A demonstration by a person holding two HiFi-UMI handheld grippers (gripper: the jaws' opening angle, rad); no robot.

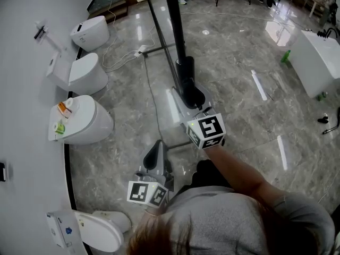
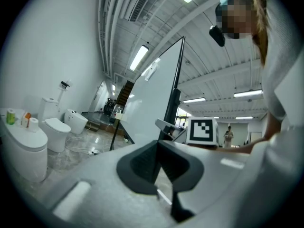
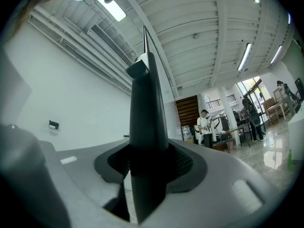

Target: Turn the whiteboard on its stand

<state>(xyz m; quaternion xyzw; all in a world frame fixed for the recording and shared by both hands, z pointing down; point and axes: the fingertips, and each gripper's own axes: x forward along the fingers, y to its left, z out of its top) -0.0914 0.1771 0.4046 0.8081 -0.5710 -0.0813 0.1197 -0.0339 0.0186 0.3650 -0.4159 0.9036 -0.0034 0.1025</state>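
Note:
Seen edge-on from above, the whiteboard [image 1: 173, 20] runs away from me as a thin panel with a black side frame, on a dark floor stand [image 1: 159, 49]. My right gripper [image 1: 192, 95] is shut on that black frame edge [image 3: 146, 108], which fills the gap between its jaws [image 3: 147, 160]. My left gripper [image 1: 157, 149] hangs lower and nearer to me, apart from the board, its jaws shut with nothing in them [image 2: 159, 158]. In the left gripper view the white board face [image 2: 154, 99] rises ahead, beside the right gripper's marker cube [image 2: 203, 131].
Several white toilets [image 1: 79, 121] line the curved wall on the left. Cables [image 1: 122, 57] lie on the glossy stone floor by the stand's foot. A white tub [image 1: 319, 62] and a green bottle [image 1: 286, 56] sit at the right. People [image 3: 205, 127] stand far off.

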